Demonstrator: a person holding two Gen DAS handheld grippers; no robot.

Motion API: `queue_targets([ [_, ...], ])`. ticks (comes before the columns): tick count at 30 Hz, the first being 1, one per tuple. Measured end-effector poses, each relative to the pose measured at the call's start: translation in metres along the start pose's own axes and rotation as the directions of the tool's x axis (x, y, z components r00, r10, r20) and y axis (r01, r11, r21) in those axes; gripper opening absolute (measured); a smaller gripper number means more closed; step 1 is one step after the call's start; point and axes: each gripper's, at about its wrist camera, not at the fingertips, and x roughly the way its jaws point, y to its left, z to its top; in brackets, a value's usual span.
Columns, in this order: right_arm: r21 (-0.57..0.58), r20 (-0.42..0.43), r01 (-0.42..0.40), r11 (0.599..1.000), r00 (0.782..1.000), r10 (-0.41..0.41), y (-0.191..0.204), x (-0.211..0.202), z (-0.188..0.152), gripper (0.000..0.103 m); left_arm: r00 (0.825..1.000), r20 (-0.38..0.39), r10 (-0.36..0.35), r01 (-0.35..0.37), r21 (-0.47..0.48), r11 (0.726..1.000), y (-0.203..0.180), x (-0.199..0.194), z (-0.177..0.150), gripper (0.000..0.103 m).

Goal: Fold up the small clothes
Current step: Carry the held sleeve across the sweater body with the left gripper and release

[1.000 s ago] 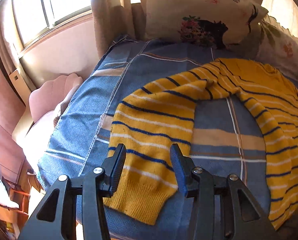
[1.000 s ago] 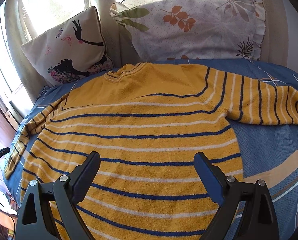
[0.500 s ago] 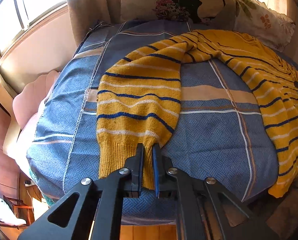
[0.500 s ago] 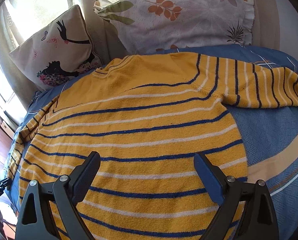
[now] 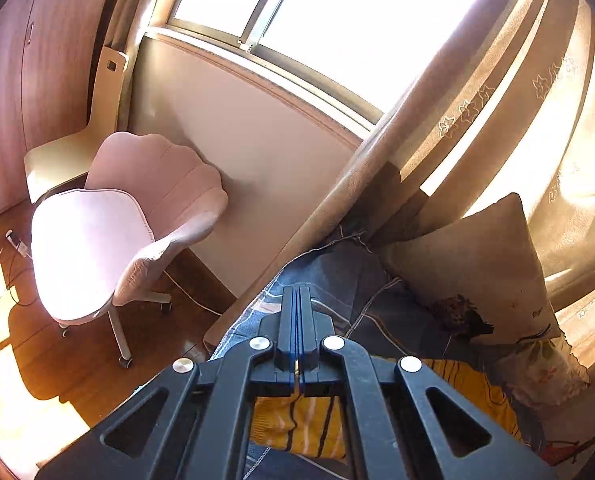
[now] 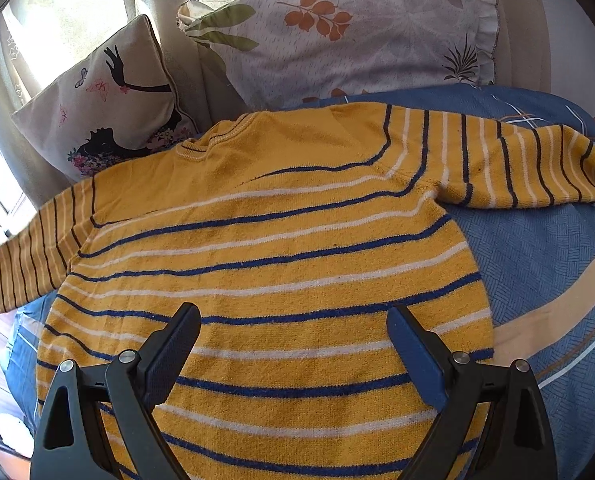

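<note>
The yellow striped sweater (image 6: 265, 264) lies flat on the blue bedspread (image 6: 537, 264), filling the centre of the right view; its left sleeve (image 6: 21, 264) lifts toward the frame's left edge. That sleeve could slip free or drag the body askew, since the left gripper (image 5: 296, 320), pressed together, pinches only a thin bit of knit at lower centre, tilted up toward the window (image 5: 337, 12). The right gripper (image 6: 293, 344), fingers spread, hovers over the hem, holding nothing.

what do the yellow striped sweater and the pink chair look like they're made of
Sweater: looks like a soft knit, wool or acrylic, matte and slightly fuzzy; ribbed collar and fluffy blue stripes show it. Pink chair: seems upholstered in smooth velvet-like fabric with a soft sheen and stitched shell-shaped channels on the back; its leg looks like pale metal or plastic, hard to tell.
</note>
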Motion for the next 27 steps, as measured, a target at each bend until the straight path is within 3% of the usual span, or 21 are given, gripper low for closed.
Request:
queue_targets([
  [2, 0.013, 0.012, -0.018, 1.0, 1.0, 0.017, -0.003, -0.003, -0.002, 0.097, 0.999, -0.021, -0.035, 0.034, -0.011, 0.999, -0.018, 0.005, 0.001, 0.0],
  [6, 0.027, 0.035, -0.063, 0.998, 0.997, 0.062, -0.008, -0.01, -0.004, 0.097, 0.992, -0.084, -0.09, 0.098, 0.095, 0.991, -0.079, 0.015, -0.031, 0.0],
  [9, 0.016, 0.038, -0.086, 0.996, 0.996, 0.086, -0.007, -0.012, -0.005, 0.097, 0.99, -0.121, -0.073, 0.087, 0.111, 0.99, -0.097, 0.026, -0.056, 0.001],
  [11, 0.01, 0.036, -0.1, 0.995, 0.994, 0.099, -0.006, -0.013, -0.007, 0.097, 0.99, -0.131, -0.046, 0.059, 0.094, 0.994, -0.087, 0.034, -0.072, 0.011],
  [12, 0.012, 0.035, -0.111, 0.994, 0.993, 0.11, -0.008, -0.014, -0.008, 0.097, 0.988, -0.146, -0.052, 0.061, 0.056, 0.997, -0.074, 0.038, -0.081, 0.024],
  [14, 0.028, 0.029, -0.136, 0.99, 0.99, 0.136, -0.012, -0.013, -0.01, 0.097, 0.98, -0.18, -0.081, 0.072, -0.057, 0.996, -0.04, 0.043, -0.101, 0.034],
  [19, 0.061, 0.019, -0.177, 0.982, 0.984, 0.176, -0.018, -0.008, -0.009, 0.098, 0.958, -0.249, -0.145, 0.082, -0.248, 0.965, 0.032, 0.042, -0.162, 0.034],
  [24, 0.021, 0.0, -0.136, 0.99, 0.991, 0.136, -0.008, -0.004, -0.007, 0.099, 0.918, -0.292, -0.268, 0.148, -0.374, 0.916, 0.056, 0.059, -0.201, 0.038],
  [27, 0.018, -0.002, -0.126, 0.992, 0.992, 0.126, -0.008, -0.004, -0.007, 0.099, 0.922, -0.276, -0.273, 0.151, -0.392, 0.907, 0.058, 0.076, -0.2, 0.04],
])
